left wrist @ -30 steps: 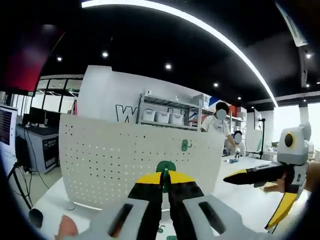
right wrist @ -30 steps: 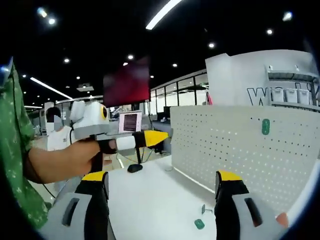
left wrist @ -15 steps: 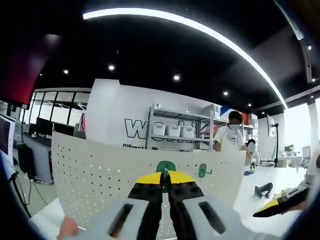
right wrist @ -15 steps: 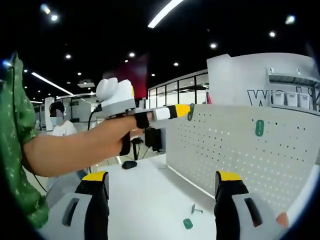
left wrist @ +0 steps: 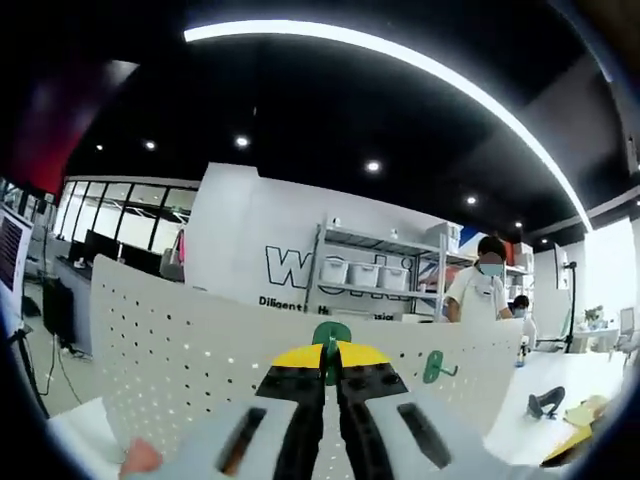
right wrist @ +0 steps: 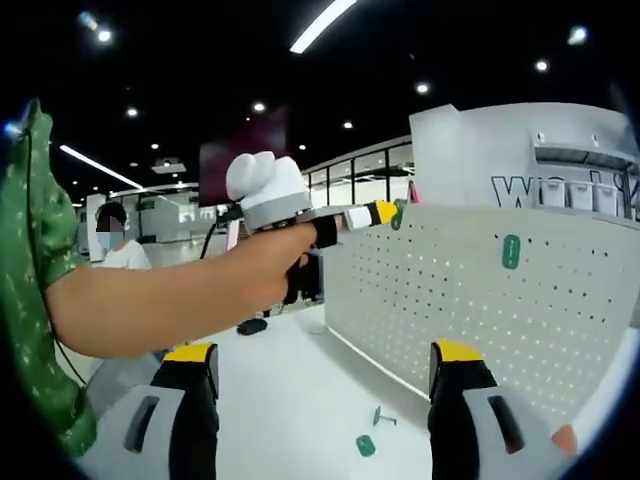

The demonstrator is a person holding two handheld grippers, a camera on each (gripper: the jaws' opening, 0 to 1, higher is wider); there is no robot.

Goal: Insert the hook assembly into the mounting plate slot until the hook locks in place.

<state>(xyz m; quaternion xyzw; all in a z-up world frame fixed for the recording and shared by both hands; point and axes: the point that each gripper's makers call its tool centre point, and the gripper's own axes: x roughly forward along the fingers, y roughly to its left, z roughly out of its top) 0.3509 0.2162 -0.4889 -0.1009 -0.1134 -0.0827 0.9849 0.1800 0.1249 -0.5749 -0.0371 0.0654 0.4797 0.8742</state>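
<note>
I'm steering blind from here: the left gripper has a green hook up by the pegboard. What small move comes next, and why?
Probably ease the left gripper forward and a little down. Its jaws are shut on the green hook, which sits at the top edge of the white pegboard, apparently not yet seated in a hole. Another green hook already hangs on the board.

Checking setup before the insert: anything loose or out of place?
Yes: two small green parts lie loose on the white table below the pegboard, while one green hook is already mounted.
</note>
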